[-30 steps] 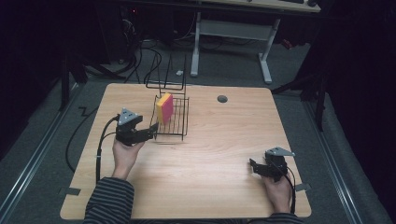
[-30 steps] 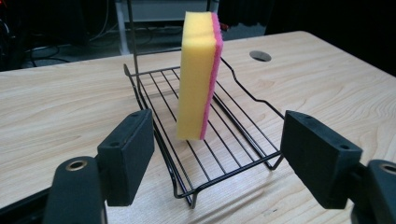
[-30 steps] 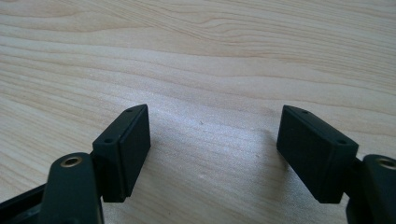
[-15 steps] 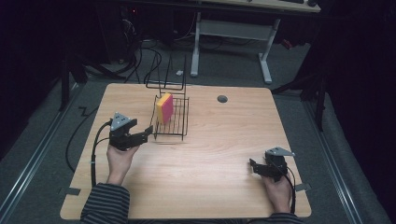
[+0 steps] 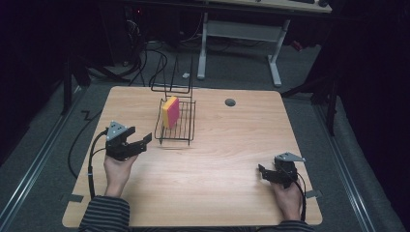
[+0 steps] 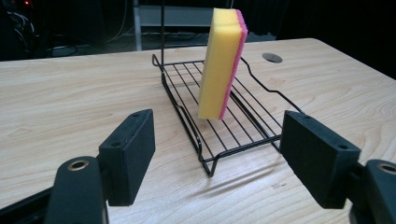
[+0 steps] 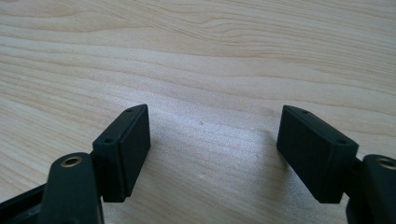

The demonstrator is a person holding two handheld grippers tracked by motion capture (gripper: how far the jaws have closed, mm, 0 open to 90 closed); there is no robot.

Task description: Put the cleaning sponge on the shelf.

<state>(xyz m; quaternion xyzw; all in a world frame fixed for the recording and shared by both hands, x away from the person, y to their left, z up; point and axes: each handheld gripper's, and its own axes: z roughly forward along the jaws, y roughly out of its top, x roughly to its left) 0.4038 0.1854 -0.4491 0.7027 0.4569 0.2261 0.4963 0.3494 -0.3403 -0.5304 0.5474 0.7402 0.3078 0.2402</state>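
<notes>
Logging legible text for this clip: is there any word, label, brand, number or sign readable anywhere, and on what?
None can be read: the sponge, the wire rack, the table, the left gripper and the right gripper bear no visible lettering. The background furniture is too dark to tell.

Sponge (image 5: 169, 111) upright in wire rack (image 5: 186, 137), left gripper (image 5: 143, 142) just left

Left hand-held gripper (image 6: 217, 156), jaws apart and empty, faces a yellow-pink sponge (image 6: 222, 63) upright in a wire rack (image 6: 212, 161)
</notes>
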